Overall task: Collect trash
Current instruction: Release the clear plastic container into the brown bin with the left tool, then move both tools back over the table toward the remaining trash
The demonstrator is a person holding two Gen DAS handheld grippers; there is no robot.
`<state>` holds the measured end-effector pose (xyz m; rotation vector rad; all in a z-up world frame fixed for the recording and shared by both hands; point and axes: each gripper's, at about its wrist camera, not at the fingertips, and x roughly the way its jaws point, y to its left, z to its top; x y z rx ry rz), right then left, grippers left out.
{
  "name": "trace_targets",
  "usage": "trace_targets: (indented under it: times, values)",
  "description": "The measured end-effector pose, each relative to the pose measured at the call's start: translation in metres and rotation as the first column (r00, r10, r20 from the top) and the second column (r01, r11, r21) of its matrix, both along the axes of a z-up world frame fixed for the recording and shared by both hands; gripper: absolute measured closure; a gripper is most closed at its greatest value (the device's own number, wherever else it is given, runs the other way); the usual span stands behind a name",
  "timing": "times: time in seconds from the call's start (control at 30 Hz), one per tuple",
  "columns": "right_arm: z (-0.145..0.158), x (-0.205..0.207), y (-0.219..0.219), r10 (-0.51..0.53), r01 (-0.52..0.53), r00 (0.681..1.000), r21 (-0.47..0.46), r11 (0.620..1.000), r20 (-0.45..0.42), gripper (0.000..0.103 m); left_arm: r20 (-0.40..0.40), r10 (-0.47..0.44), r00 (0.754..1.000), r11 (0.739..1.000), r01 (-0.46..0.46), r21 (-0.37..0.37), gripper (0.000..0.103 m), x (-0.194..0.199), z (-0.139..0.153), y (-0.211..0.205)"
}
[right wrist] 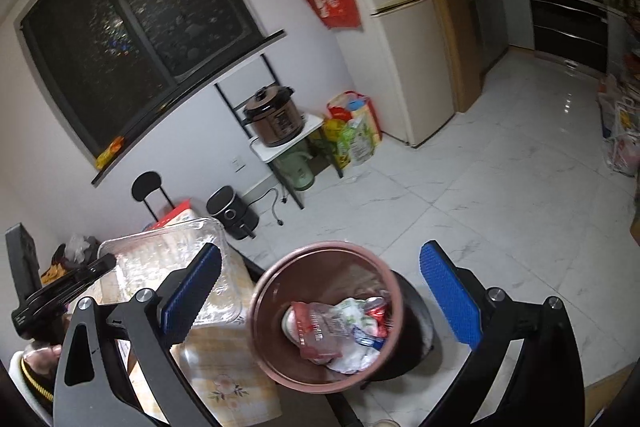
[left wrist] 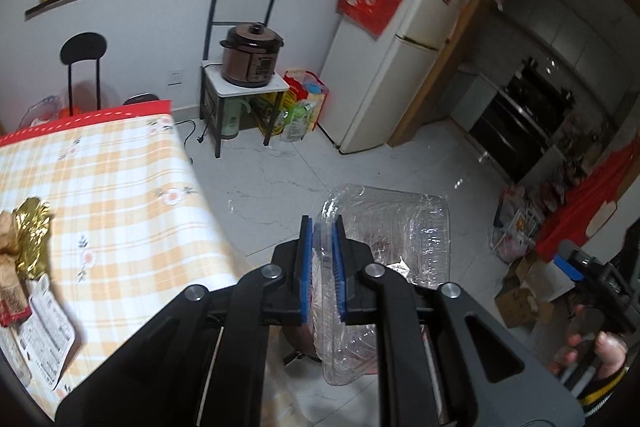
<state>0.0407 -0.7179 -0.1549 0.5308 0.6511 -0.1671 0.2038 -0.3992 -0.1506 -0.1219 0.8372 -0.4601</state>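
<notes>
My left gripper (left wrist: 323, 223) is shut on the rim of a clear plastic clamshell box (left wrist: 392, 227), which hangs over the floor just past the table's edge. The same box (right wrist: 160, 259) shows at the left of the right wrist view. My right gripper (right wrist: 320, 255) stands wide open with nothing between its blue pads (right wrist: 448, 295). It hovers above a round pink bin (right wrist: 276, 275) that holds wrappers and crumpled plastic (right wrist: 336, 327). On the checked tablecloth (left wrist: 120, 187) lie a gold wrapper (left wrist: 34, 235) and printed leaflets (left wrist: 48, 323).
A hand (left wrist: 604, 347) grips the other tool at the lower right. A cream fridge (left wrist: 392, 75) and a small stand with a brown cooker (left wrist: 250, 55) line the far wall, with bags (left wrist: 304, 103) between them. Boxes and bags (left wrist: 520, 267) clutter the right. White floor tiles (right wrist: 500, 195) lie beyond the bin.
</notes>
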Motion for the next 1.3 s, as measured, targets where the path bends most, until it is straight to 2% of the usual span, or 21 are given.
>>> trace_targets:
  times: [0.1, 0.13, 0.17, 0.2, 0.23, 0.33, 0.4, 0.57, 0.77, 0.9, 1.03, 1.13, 1.3]
  values:
    - [-0.004, -0.014, -0.014, -0.04, 0.04, 0.999, 0.005, 0.999, -0.006, 0.005, -0.008, -0.032, 0.999, 0.999, 0.032, 0.008, 0.088, 0.006, -0.005, -0.026]
    - [-0.005, -0.018, -0.02, -0.053, 0.053, 0.999, 0.005, 0.999, -0.01, 0.005, -0.01, -0.053, 0.999, 0.999, 0.053, -0.001, 0.083, 0.007, -0.007, -0.035]
    - [-0.007, -0.021, -0.024, -0.064, 0.064, 0.998, 0.006, 0.998, -0.014, 0.005, -0.013, -0.095, 0.995, 0.995, 0.095, -0.023, 0.062, 0.009, -0.008, -0.046]
    - [-0.008, -0.023, -0.027, -0.073, 0.073, 0.997, 0.008, 0.997, -0.018, 0.005, -0.015, -0.121, 0.993, 0.992, 0.121, -0.031, 0.034, 0.011, -0.01, -0.055]
    - [-0.008, -0.026, -0.031, -0.083, 0.083, 0.996, 0.011, 0.996, -0.021, 0.005, -0.01, -0.13, 0.991, 0.991, 0.129, -0.035, 0.025, 0.012, -0.009, -0.061]
    - [-0.005, -0.029, -0.036, -0.1, 0.1, 0.995, 0.013, 0.995, -0.008, 0.005, 0.029, -0.135, 0.99, 0.989, 0.137, -0.06, 0.019, 0.009, 0.004, -0.062]
    - [-0.001, -0.029, -0.036, -0.102, 0.102, 0.995, 0.016, 0.995, 0.005, 0.005, 0.065, -0.134, 0.989, 0.988, 0.139, -0.072, 0.01, 0.004, 0.014, -0.058]
    - [0.011, -0.02, -0.021, -0.071, 0.07, 0.997, 0.013, 0.997, 0.032, 0.005, 0.164, -0.077, 0.984, 0.994, 0.089, -0.069, 0.008, -0.009, 0.049, -0.023]
    - [0.029, 0.006, 0.021, 0.015, -0.015, 0.998, -0.001, 1.0, 0.056, 0.005, 0.238, 0.053, 0.97, 0.997, -0.039, -0.063, 0.006, -0.027, 0.079, 0.06]
    - [0.036, 0.021, 0.06, 0.075, -0.075, 0.996, -0.005, 0.997, 0.057, 0.005, 0.257, 0.159, 0.953, 0.987, -0.149, -0.058, 0.006, -0.035, 0.088, 0.131]
    - [0.042, 0.038, 0.103, 0.134, -0.133, 0.99, -0.015, 0.991, 0.051, 0.005, 0.285, 0.249, 0.926, 0.968, -0.245, -0.053, 0.006, -0.051, 0.092, 0.21]
    - [0.046, 0.049, 0.141, 0.183, -0.182, 0.982, -0.019, 0.983, 0.047, 0.005, 0.277, 0.332, 0.902, 0.942, -0.331, -0.053, 0.006, -0.069, 0.092, 0.272]
    - [0.049, 0.066, 0.208, 0.268, -0.267, 0.963, -0.027, 0.963, 0.034, 0.005, 0.242, 0.472, 0.848, 0.881, -0.467, -0.08, 0.006, -0.101, 0.086, 0.37]
